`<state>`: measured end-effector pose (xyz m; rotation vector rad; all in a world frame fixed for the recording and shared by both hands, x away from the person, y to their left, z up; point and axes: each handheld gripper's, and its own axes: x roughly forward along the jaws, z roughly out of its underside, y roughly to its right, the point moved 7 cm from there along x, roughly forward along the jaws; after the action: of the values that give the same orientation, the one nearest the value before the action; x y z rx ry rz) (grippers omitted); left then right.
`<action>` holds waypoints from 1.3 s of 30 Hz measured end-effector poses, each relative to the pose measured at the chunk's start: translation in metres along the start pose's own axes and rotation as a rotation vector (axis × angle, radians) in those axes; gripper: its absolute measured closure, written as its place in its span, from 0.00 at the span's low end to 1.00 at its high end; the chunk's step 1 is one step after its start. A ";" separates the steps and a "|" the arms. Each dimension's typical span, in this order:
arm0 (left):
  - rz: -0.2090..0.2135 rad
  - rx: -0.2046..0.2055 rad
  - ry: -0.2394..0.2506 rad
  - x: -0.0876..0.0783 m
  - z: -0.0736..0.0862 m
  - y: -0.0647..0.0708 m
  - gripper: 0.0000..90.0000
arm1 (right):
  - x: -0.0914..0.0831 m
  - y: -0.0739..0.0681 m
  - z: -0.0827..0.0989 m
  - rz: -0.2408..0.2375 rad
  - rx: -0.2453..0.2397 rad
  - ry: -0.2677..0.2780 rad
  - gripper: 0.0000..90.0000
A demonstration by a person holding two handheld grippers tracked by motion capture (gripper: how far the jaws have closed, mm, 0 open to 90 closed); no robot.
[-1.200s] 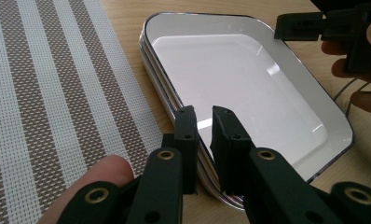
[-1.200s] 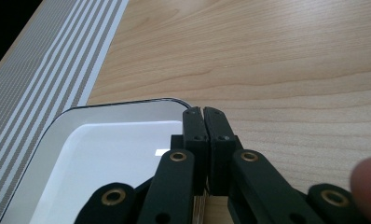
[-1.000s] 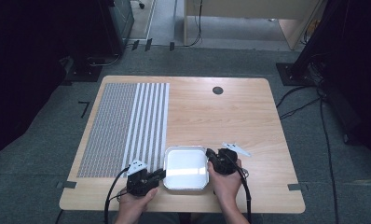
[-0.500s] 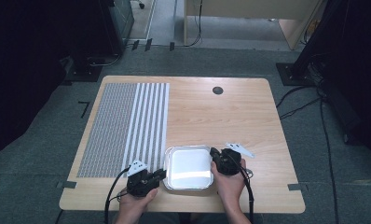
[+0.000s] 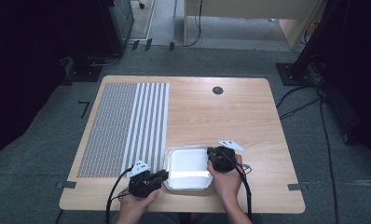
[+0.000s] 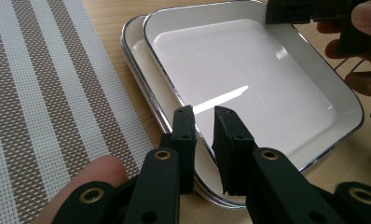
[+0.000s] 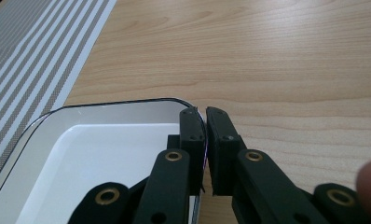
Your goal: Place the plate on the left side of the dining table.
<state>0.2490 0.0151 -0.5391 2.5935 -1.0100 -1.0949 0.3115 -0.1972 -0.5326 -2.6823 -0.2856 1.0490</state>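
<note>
Two white square plates with dark rims lie stacked near the table's front edge, the upper plate (image 6: pixel 239 70) shifted a little off the lower plate (image 6: pixel 137 56). From above they read as one plate stack (image 5: pixel 188 163). My left gripper (image 6: pixel 203 121) is closed down across the rims at the stack's near left corner (image 5: pixel 162 176), leaving a narrow gap where the rims pass between its jaws. My right gripper (image 7: pixel 205 114) is shut on the thin rim of the upper plate (image 7: pixel 104 140) at its far right corner (image 5: pixel 211 153). Its black jaws also appear in the left gripper view (image 6: pixel 295 11).
A woven mat (image 5: pixel 123 126) with grey and white stripes covers the left part of the wooden table (image 5: pixel 221 121). A round dark cable hole (image 5: pixel 217 90) sits near the far edge. Cables trail off the front edge from both grippers. Dark furniture stands on the floor around the table.
The right gripper has shifted slightly to the right along with the plate edge it holds. The left hand has stayed where it was.
</note>
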 end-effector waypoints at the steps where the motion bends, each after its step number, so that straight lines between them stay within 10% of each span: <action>1: 0.001 0.000 -0.001 0.000 0.000 0.000 0.88 | 0.000 0.000 0.000 0.000 0.000 0.000 0.97; 21: 0.044 0.023 -0.035 0.000 0.004 0.008 0.79 | -0.001 0.008 0.000 -0.066 0.168 0.040 0.98; 28: 0.054 0.031 -0.049 0.002 0.006 0.011 0.78 | -0.002 0.004 -0.001 -0.052 0.067 0.022 0.96; 32: 0.048 0.036 -0.053 0.004 0.007 0.012 0.78 | 0.001 0.001 -0.002 0.017 -0.094 -0.002 0.94; 39: 0.046 0.037 -0.047 0.003 0.006 0.012 0.78 | 0.001 0.001 -0.002 -0.005 -0.029 -0.002 0.98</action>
<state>0.2401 0.0049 -0.5410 2.5714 -1.1048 -1.1411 0.3136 -0.1983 -0.5321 -2.7053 -0.3102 1.0536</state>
